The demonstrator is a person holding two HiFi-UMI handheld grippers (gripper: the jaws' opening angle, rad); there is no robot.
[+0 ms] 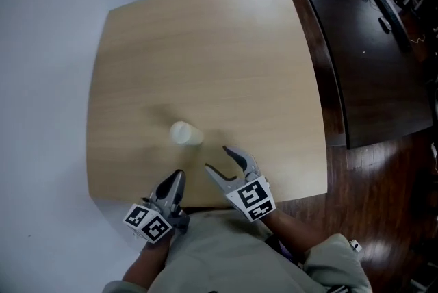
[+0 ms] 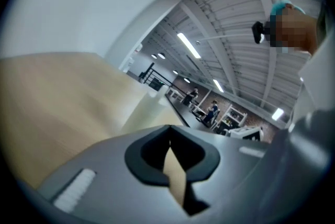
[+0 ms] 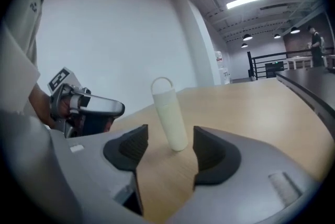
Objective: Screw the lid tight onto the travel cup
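A cream travel cup (image 1: 185,133) stands upright on the light wooden table (image 1: 205,45), near its front edge, with its lid and loop handle on top. My right gripper (image 1: 217,157) hovers just right of and nearer than the cup, jaws open and empty. In the right gripper view the cup (image 3: 170,118) stands beyond the open right gripper (image 3: 170,144), apart from both pads. My left gripper (image 1: 176,182) is shut with nothing in it, at the table's front edge, nearer than the cup. The left gripper view shows its shut jaws (image 2: 168,136) and the cup (image 2: 144,113) ahead.
A dark desk (image 1: 356,45) stands close along the table's right side, with dark items on it. A white wall (image 1: 48,45) runs along the left. The person's torso (image 1: 226,250) is right at the table's front edge. Dark wooden floor (image 1: 383,168) lies to the right.
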